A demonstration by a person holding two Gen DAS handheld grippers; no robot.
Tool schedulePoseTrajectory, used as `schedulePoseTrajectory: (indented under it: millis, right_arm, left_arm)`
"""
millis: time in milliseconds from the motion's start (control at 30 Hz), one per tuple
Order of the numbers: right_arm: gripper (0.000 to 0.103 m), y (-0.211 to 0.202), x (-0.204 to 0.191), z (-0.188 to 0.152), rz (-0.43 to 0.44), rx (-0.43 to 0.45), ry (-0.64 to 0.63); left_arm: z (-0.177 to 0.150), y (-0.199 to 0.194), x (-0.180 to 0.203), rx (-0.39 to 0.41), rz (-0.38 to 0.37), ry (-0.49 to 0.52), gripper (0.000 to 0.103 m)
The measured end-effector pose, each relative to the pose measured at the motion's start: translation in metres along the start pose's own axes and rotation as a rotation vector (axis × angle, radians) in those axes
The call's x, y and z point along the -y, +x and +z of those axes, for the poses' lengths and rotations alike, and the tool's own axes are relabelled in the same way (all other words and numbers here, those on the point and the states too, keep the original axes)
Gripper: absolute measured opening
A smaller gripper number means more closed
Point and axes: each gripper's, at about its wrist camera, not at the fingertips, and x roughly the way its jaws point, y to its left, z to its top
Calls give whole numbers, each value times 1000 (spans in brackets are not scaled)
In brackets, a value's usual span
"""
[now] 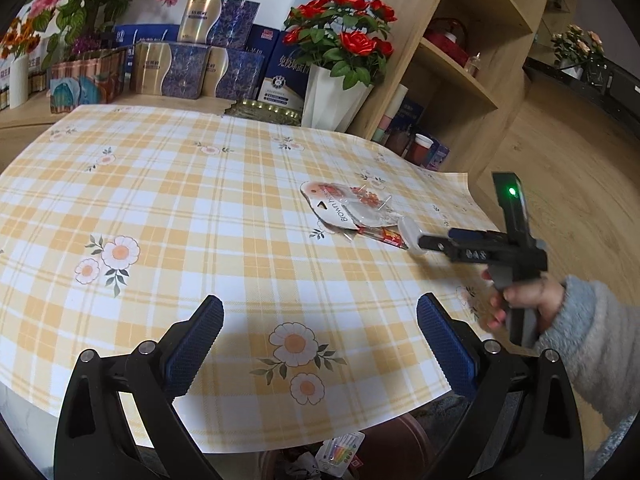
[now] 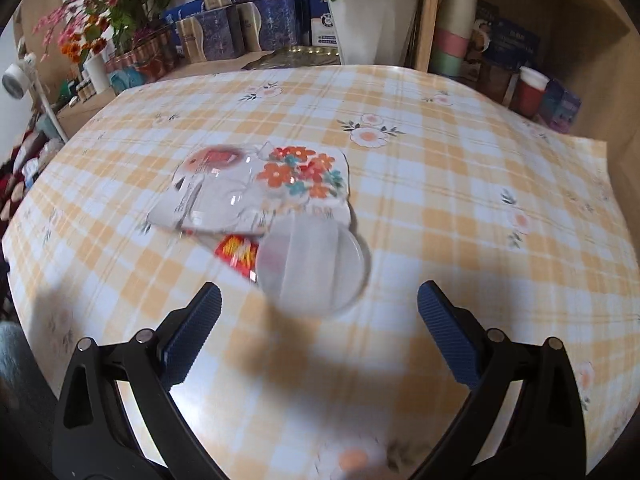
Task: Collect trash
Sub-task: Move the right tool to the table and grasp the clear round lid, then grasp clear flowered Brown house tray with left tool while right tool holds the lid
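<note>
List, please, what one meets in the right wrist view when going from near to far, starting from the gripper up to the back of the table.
right gripper → clear round lid → flowered blister package → white flower pot

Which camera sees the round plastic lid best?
The right wrist view: the lid is close and big, just ahead of the open right gripper, though blurred. The left wrist view shows it small and edge-on at the right gripper's fingertips.
</note>
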Motion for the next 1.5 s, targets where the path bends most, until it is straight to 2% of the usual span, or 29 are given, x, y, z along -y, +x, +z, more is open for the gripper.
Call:
schedulePoseTrajectory:
  millis: [133,200,267,300,367,467,533,600,667,733,800,900,967,1033,1067,1200,1267,1333,1433,1500]
  right_arm:
    - [95,15,1,9,17,-21,29]
    - [83,22,-1,10,16,-43,16]
    - [77,27,-1,9,39,-63,1]
    - [67,27,-1,8,51,-59,-1]
    - [67,25,-1,4,58,-45,-7]
    - [67,17,3,-3,71,20,15]
    - [67,3,10,-5,70,109,58]
    - [67,-5,20,-11,51,157,112]
    - [67,-12,28,-14,43,206,154]
    - [67,-16,36,-17,19,232,202]
    - [67,-19,44,-20,10,254,248]
    - [67,-19,53,-21,6,266,296]
    - [67,-19,59,-22,17,267,322]
    - [67,-19,63,-24,29,264,334]
    - [67,-18,64,-24,35,261,337]
    - [67,-17,63,-24,63,255,334]
    - [67,-18,61,-23,69,256,324]
    - [67,-17,58,-23,74,254,311]
    - [67,-16,58,-22,81,248,305]
    - [67,-15,60,-22,93,243,312]
  left_arm:
    - [1,8,-4,-9,1,-8,95]
    - [3,12,-6,-12,-3,-16,95]
    - [4,14,-6,-13,-10,-19,95]
    - [5,15,-6,-16,-13,-19,95]
    - [5,19,-5,-23,-16,-15,95]
    - [10,27,-2,-33,-22,0,95]
    - [17,35,2,-42,-37,16,95]
    - [27,43,9,-48,-52,43,95]
    - [41,57,21,-55,-73,94,95]
    - [59,77,33,-74,-125,136,93]
    - [79,105,51,-116,-177,220,88]
    - [100,142,69,-171,-202,337,78]
    - [115,173,79,-246,-237,409,75]
    - [127,195,86,-264,-200,493,74]
    - [132,205,89,-278,-206,533,74]
    - [134,232,96,-343,-215,630,74]
    - [130,243,102,-386,-235,694,68]
    - [129,252,105,-408,-230,731,68]
    - [131,266,104,-431,-220,722,67]
    - [130,275,104,-461,-218,736,63]
